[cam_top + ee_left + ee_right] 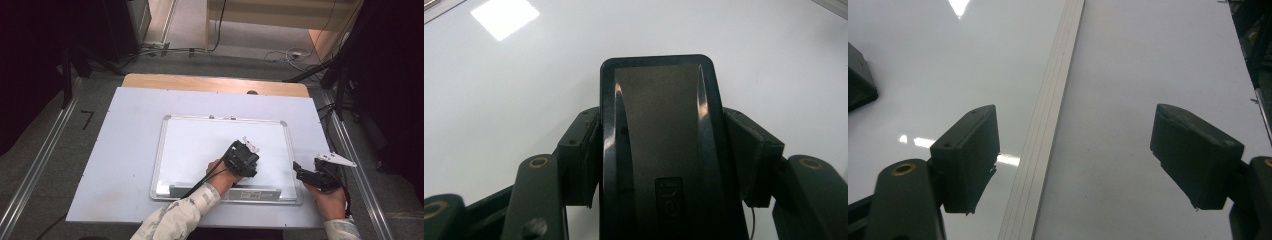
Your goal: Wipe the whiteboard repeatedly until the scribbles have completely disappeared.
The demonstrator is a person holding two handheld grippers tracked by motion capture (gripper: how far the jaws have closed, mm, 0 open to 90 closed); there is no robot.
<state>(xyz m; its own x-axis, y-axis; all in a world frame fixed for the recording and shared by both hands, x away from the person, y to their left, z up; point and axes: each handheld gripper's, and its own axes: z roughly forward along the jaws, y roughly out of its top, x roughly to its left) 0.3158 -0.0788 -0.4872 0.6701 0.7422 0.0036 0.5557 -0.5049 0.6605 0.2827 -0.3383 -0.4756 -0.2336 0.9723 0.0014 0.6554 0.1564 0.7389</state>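
1. A black eraser (659,150) sits lower centre in the left gripper view, clamped in the left claw (243,159).
2. It presses on the whiteboard (200,140), mid-frame on the counter (125,150).
3. The right claw (1075,155) gapes wide over the whiteboard's right frame edge, holding nothing.

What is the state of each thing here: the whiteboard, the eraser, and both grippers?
Whiteboard: lies flat on the table, surface looks wiped clean, no writing visible.
Eraser: black, clamped between the left gripper's fingers, over the board.
Left gripper: shut on the eraser, above the board.
Right gripper: open, nothing between its fingers, over the board's right frame edge.
Table: covered by a white sheet, board on top.
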